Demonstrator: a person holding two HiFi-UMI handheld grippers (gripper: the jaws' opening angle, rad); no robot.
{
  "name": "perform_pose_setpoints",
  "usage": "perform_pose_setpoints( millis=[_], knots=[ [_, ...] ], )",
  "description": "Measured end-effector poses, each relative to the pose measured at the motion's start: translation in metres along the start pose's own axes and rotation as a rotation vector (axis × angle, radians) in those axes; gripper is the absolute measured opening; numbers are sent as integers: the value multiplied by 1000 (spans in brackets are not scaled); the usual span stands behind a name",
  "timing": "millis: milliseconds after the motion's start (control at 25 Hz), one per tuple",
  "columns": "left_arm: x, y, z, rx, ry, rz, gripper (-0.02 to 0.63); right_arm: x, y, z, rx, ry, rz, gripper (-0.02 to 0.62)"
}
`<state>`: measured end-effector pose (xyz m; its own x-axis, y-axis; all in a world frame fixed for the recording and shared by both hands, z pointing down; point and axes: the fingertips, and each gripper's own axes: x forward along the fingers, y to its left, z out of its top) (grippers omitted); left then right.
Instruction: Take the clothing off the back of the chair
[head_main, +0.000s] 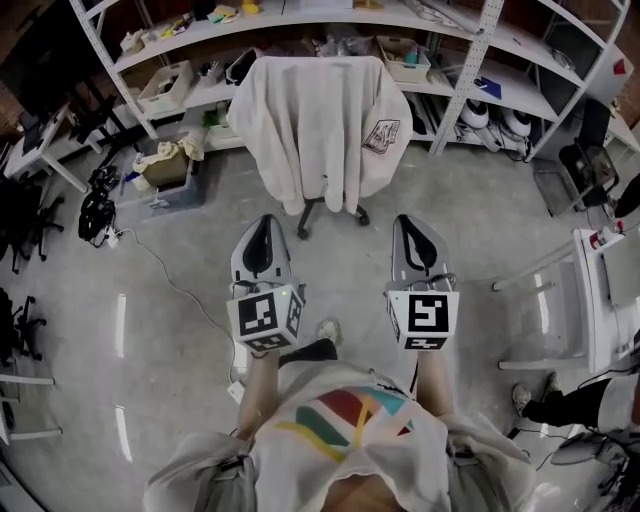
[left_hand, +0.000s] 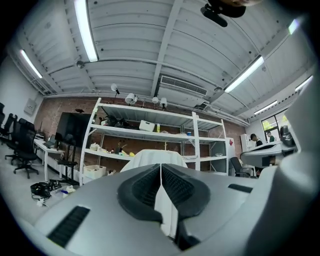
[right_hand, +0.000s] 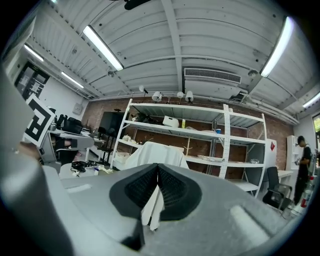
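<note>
While the white clothing (head_main: 320, 130) hangs draped over the back of the chair (head_main: 310, 215), nothing is done yet — left gripper (head_main: 264, 225) and right gripper (head_main: 412, 225) sit short of the chair, jaws closed and empty, the whole grasp-and-lift remaining.

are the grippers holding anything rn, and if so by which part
Nothing is held. The left gripper and right gripper are both shut and empty, short of the white garment draped over the chair.

Workshop: brick wall (right_hand: 200, 142), cluttered metal shelving (head_main: 440, 40).
</note>
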<state>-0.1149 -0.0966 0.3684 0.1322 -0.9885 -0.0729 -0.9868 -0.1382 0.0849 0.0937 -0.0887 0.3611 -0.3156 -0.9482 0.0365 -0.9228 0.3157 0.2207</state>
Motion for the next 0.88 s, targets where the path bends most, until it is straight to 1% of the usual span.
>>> perform_pose_setpoints(
  millis=[200, 320, 400, 520, 600, 760, 880],
  knots=[
    [66, 32, 7, 22, 3, -1, 17, 72, -6, 10, 10, -10, -19, 6],
    [97, 43, 8, 41, 4, -4, 17, 101, -18, 5, 31, 9, -63, 6],
    [112, 49, 3, 28, 14, 5, 17, 114, -23, 2, 56, 22, -74, 6],
    [128, 47, -9, -2, 42, 9, 17, 124, -31, -8, 69, 55, -68, 6],
    [139, 42, -11, -2, 46, 12, 17, 133, -41, -14, 69, 70, -66, 6],
    [155, 36, -2, 19, 37, 19, 17, 153, -52, -13, 76, 58, -57, 6],
    [162, 34, 11, 33, 9, 42, 17, 163, -60, -6, 73, 35, -41, 6]
  ],
)
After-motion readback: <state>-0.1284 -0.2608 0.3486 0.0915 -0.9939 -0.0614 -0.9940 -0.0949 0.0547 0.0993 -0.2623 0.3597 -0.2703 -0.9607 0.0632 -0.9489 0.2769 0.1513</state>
